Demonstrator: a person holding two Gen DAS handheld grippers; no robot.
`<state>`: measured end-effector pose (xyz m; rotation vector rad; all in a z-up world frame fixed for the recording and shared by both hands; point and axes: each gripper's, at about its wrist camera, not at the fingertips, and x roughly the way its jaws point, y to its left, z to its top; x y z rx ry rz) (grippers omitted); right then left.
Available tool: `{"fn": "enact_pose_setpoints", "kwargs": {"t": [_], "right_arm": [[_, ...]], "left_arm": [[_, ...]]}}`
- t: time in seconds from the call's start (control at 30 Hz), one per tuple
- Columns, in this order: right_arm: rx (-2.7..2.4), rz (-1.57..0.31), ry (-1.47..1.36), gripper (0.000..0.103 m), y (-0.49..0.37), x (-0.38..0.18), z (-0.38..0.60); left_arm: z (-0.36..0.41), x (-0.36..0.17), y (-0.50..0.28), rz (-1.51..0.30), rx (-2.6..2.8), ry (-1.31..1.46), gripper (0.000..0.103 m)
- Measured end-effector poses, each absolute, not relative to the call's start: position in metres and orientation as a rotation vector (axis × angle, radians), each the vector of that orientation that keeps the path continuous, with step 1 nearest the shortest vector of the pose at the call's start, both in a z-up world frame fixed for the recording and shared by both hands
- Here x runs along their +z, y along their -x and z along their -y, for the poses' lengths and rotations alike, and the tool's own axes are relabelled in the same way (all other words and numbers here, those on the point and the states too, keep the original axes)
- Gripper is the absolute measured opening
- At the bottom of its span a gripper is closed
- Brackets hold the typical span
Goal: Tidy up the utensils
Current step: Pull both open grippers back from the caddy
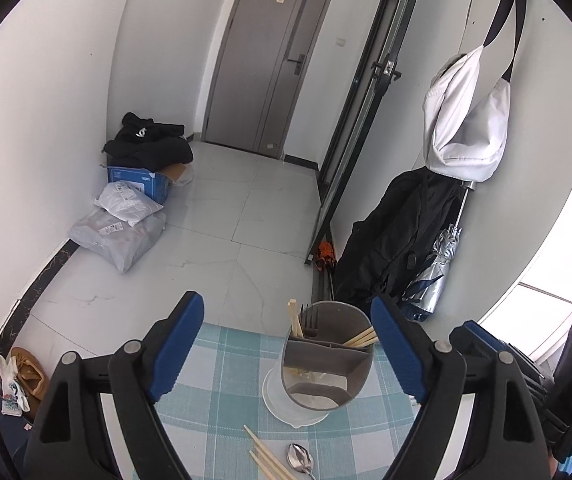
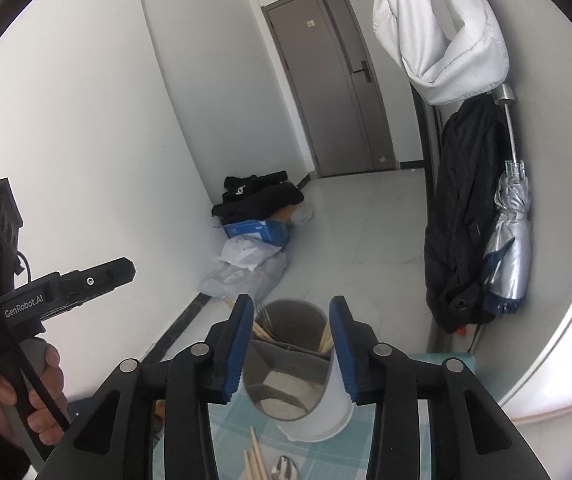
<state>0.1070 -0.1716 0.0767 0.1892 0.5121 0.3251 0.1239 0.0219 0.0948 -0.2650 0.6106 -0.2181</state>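
A grey divided utensil holder [image 1: 326, 356] stands on a white base on the checked tablecloth [image 1: 221, 360]. It holds a fork [image 1: 310, 320] and wooden chopsticks [image 1: 294, 318]. More chopsticks [image 1: 269, 458] and a metal spoon [image 1: 301, 458] lie on the cloth in front of it. My left gripper [image 1: 286, 344] is open and empty, above the table, its fingers either side of the holder in view. My right gripper [image 2: 292, 344] is open and empty above the holder [image 2: 290, 364]; loose chopsticks [image 2: 255, 460] and the spoon [image 2: 283, 470] lie below it.
The left gripper body [image 2: 45, 292], held in a hand, shows at the left of the right wrist view. A black jacket [image 1: 398, 232], silver umbrella [image 1: 434, 268] and white bag [image 1: 466, 120] hang on the right wall. Parcels [image 1: 121, 228] lie on the floor.
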Motion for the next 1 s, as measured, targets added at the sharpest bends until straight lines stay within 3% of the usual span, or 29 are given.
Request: {"fn": "enact_pose_setpoints", "kwargs": {"t": [0.2, 0.37, 1.0], "right_arm": [[0.316, -0.517, -0.182, 0.049, -0.074, 0.076, 0.171], [0.301, -0.496, -0.179, 0.059, -0.046, 0.074, 0.176], [0.267, -0.524, -0.143, 0.071, 0.009, 0.016, 0.177]], "left_arm": [[-0.019, 0.094, -0.094, -0.559, -0.164, 0.239, 0.093], [-0.020, 0.088, -0.074, -0.557, -0.141, 0.261, 0.100], [-0.016, 0.037, -0.026, -0.555, -0.105, 0.237, 0.100]]}}
